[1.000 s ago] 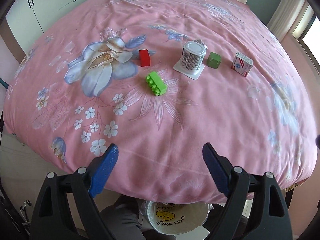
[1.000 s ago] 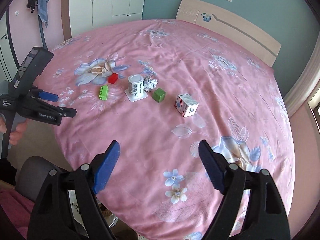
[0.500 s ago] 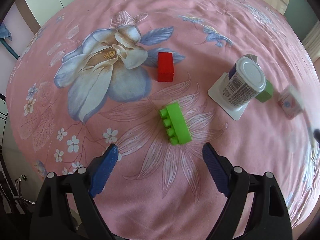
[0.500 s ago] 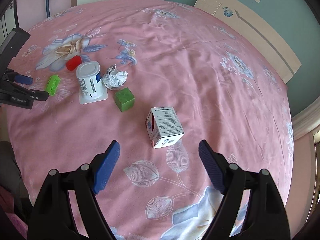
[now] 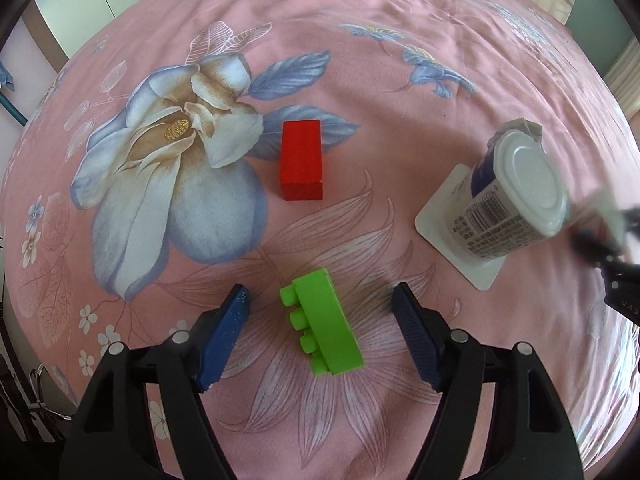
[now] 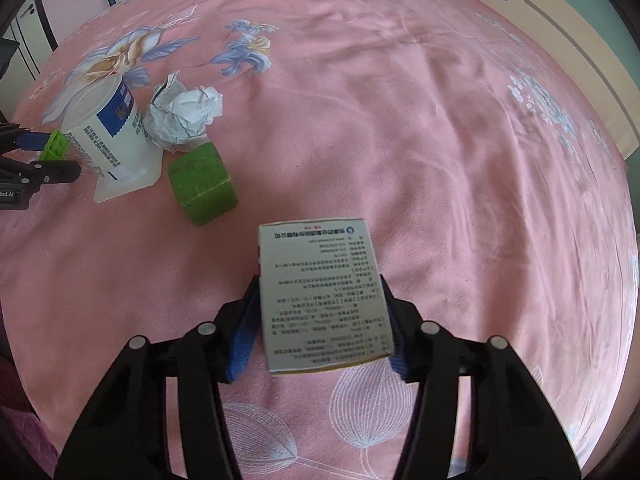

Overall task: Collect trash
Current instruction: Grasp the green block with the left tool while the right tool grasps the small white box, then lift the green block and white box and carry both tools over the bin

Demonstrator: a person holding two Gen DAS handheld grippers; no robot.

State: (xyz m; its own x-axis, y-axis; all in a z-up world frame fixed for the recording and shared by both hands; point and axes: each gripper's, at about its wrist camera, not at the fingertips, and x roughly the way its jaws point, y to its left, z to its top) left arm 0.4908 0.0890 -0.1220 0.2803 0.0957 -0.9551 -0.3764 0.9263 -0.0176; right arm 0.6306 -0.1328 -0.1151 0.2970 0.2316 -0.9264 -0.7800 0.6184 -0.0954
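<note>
My right claw (image 6: pixel 320 316) pinches the carton (image 6: pixel 322 296); left claw (image 5: pixel 320 316) spread round green brick (image 5: pixel 326 326) (a toy). Cup (image 6: pixel 108 136), paper wad (image 6: pixel 182 114) uncollected.

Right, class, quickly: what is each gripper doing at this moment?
Left gripper: open, straddling the green toy brick.
Right gripper: shut on the small printed carton.

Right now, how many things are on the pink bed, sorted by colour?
Green: 2, toy brick and cube
Red: 1, block
White: 3, yogurt cup, crumpled paper, small box
Total: 6
</note>
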